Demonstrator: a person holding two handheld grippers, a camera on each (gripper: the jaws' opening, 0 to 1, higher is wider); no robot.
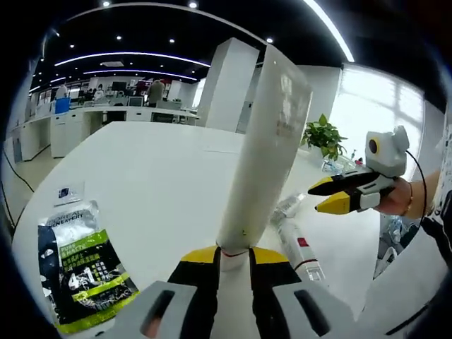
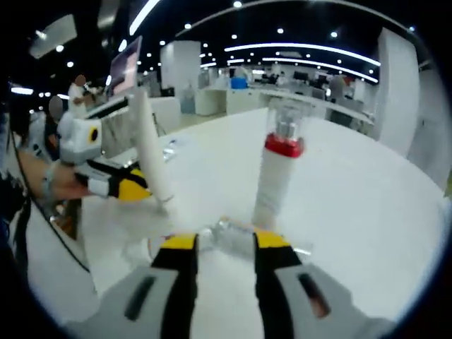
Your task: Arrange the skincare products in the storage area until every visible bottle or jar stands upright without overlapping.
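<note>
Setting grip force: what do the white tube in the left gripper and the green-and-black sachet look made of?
The white tube looks like soft matte plastic: flat crimped end, dull surface. The sachet looks like glossy plastic or foil film: shiny highlights, wrinkles. Both are judged by look alone.

Left gripper view: tube [image 1: 265, 152] upright, cap end down between left gripper [image 1: 234, 263] jaws, over tabletop [image 1: 155, 176]. Sachet [image 1: 81, 265] flat on tabletop near its near-left edge; small card [image 1: 69, 192] just beyond it. Bottle [image 1: 300, 251] lying on tabletop right of tube, clear bottle [image 1: 286, 207] lying at its far end. Right gripper [image 1: 342, 194] above them, toward right edge. Potted plant [image 1: 323, 136] behind.

Right gripper view: bottle standing upright beyond right gripper [image 2: 224, 247]; clear bottle lying across between its jaws.
</note>
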